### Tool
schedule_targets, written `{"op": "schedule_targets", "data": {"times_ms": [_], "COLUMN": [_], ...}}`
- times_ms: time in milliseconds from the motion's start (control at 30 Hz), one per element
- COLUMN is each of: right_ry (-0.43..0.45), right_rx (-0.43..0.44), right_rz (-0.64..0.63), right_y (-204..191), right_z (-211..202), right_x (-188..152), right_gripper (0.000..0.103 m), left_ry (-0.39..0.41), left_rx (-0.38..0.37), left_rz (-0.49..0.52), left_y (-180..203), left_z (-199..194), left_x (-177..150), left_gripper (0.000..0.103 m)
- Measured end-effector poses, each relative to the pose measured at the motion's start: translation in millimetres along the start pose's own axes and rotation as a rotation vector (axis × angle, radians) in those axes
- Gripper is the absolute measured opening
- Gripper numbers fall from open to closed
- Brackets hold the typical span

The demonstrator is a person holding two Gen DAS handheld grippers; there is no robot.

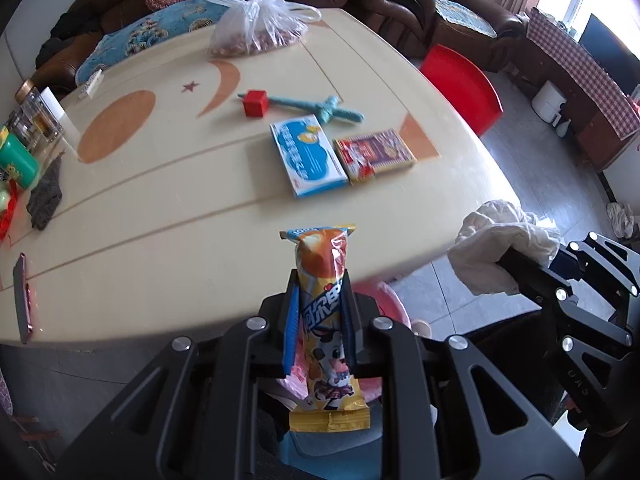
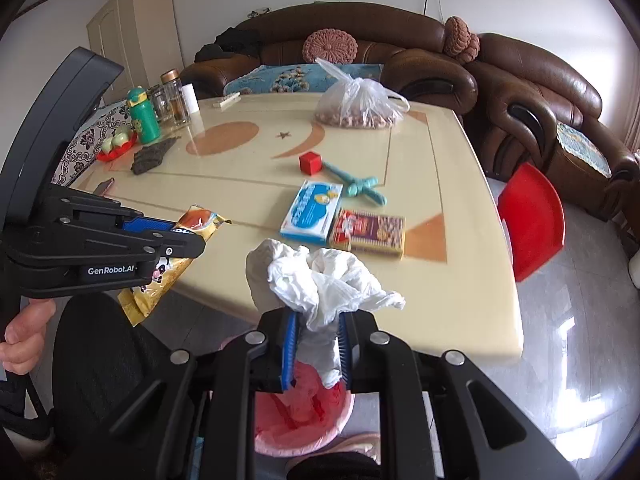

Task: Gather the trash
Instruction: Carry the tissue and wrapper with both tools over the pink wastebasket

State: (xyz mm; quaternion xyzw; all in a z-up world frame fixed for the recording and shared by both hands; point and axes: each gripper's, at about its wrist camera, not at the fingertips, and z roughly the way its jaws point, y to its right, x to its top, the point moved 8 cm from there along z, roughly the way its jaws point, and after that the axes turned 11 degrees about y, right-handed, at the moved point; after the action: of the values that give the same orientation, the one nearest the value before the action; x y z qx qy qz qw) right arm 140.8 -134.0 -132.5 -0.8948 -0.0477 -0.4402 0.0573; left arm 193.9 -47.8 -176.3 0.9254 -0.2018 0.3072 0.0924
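My left gripper (image 1: 320, 280) is shut on an orange and yellow snack wrapper (image 1: 324, 264) with a cartoon cow, held upright over the near edge of the cream table (image 1: 160, 220). In the right wrist view, the left gripper (image 2: 188, 236) and its wrapper (image 2: 196, 218) show at the left. My right gripper (image 2: 318, 320) is shut on a crumpled white plastic wad (image 2: 320, 276); the same wad (image 1: 492, 240) shows at the right of the left wrist view. A pink bin (image 2: 300, 416) with a pink liner stands on the floor right below the right gripper.
On the table lie a blue box (image 2: 312, 210), a red and yellow box (image 2: 370, 232), a red cube (image 2: 311, 162), a teal toy (image 2: 356, 186), a clear bag of nuts (image 2: 360, 108), a phone (image 1: 22, 296) and a green bottle (image 2: 143, 114). A red stool (image 2: 532, 220) and a brown sofa (image 2: 520, 92) stand beyond.
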Motion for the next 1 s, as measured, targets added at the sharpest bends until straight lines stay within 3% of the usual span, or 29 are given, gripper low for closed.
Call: {"op": "schedule_targets", "data": {"times_ms": [500,1000], "right_ry": [-0.08,-0.202], "right_rx": [0.028,0.058], "right_rz": [-0.027,-0.017], "right_y": [-23.0,-29.6], "right_z": [-2.3,31.1], "right_x": [-49.3,-96.1], "right_gripper": [0.018,0.018], "left_ry": [-0.045,-0.119], "left_rx": [-0.02,-0.044], "left_rz": [0.031,0.05], "left_y": [18.4,22.9], "left_z": [12.3,48.5], "left_x": [-48.8,-88.3], "left_gripper": [0.019,0.019]}}
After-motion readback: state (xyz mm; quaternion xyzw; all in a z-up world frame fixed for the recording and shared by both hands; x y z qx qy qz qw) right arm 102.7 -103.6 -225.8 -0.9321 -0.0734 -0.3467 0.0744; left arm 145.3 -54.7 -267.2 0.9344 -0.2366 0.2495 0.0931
